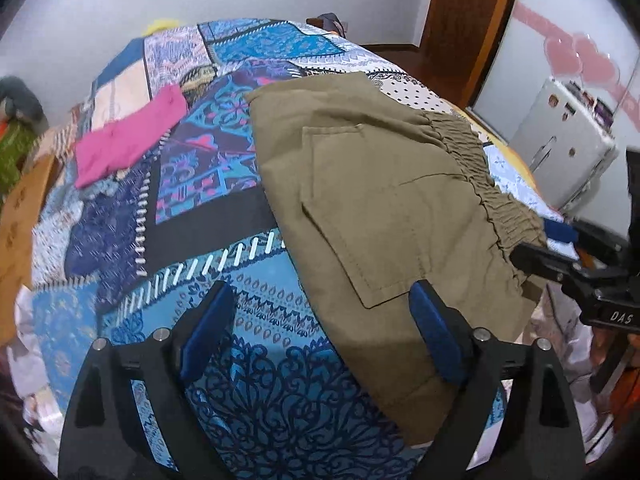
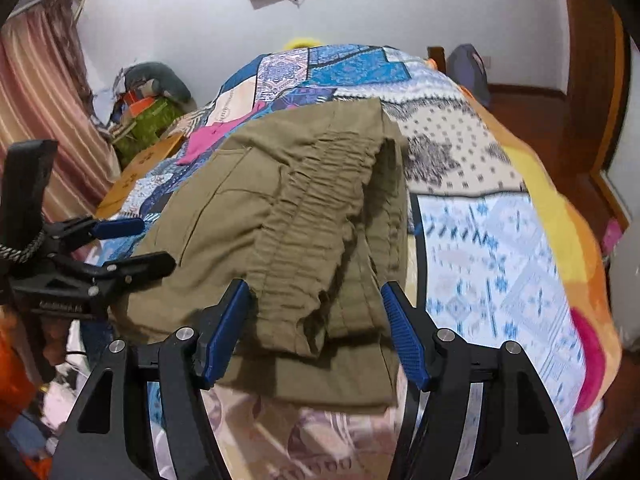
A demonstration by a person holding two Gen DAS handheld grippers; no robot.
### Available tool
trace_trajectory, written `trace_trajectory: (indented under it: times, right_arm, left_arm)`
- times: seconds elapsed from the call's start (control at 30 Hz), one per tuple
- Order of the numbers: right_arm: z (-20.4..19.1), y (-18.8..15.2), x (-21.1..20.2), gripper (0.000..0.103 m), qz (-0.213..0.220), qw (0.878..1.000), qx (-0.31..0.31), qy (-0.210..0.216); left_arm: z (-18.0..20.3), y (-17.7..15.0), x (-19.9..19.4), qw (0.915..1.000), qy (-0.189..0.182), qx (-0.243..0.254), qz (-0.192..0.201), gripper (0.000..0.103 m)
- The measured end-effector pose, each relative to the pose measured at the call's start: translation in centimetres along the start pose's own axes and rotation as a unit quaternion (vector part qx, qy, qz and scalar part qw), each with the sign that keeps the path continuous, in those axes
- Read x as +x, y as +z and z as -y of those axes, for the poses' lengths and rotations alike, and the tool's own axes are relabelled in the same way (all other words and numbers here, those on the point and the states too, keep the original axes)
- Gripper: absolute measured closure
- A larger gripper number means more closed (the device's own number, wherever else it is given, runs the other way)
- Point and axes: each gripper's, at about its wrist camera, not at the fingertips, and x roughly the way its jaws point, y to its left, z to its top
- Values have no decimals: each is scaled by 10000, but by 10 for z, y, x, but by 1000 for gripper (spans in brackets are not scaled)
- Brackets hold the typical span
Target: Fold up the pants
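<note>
Olive-green pants (image 1: 372,208) lie folded on the patterned bedspread (image 1: 224,184), elastic waistband toward the near right edge. They also show in the right wrist view (image 2: 288,216), waistband bunched near the front. My left gripper (image 1: 324,308) is open, its fingers astride the pants' near left edge just above the cloth. My right gripper (image 2: 316,304) is open, its fingers on either side of the folded waistband end. The right gripper also shows in the left wrist view (image 1: 552,248) by the waistband. The left gripper shows in the right wrist view (image 2: 132,244).
A folded pink garment (image 1: 128,140) lies on the bed at the far left. A white suitcase (image 1: 568,148) stands to the right of the bed. Cardboard boxes and clutter (image 2: 148,120) sit at the bed's left side. A wooden door frame (image 1: 472,20) is at the back right.
</note>
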Motion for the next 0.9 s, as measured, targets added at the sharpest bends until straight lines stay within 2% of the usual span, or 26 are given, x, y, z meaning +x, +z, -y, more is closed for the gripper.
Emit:
trace_trajectory:
  times: [0.1,0.2,0.3,0.43,0.53,0.67,0.9]
  right_arm:
    - [4,-5,-3,38,3,10000,95,-24]
    - [5,-7,-4,38,4,9999,91,-47]
    - [5,-7,-5,38,12,10000,41,-90]
    - [6,-7,-7,38,33,9998,-60,-203]
    - [8,-6,-7,38,33,9996,-117,-238]
    - [17,-3,-5,37,6,9998,-71,-194]
    - [30,2,-2,36,-49,9999,3,-101]
  left_arm:
    - [-6,7,-6,10000,3,-26,14,13]
    - [-12,20,-19,9997,173,-23,188,13]
    - [-24,42,-25,9989,233,-129,379,13]
    - [-40,74,-14,9980,283,-218,515,13]
    - [-51,98,9,9986,151,-332,384,15]
    - [-59,124,44,9990,-29,-405,160,26]
    - [-70,151,112,9943,-667,-694,-458,36]
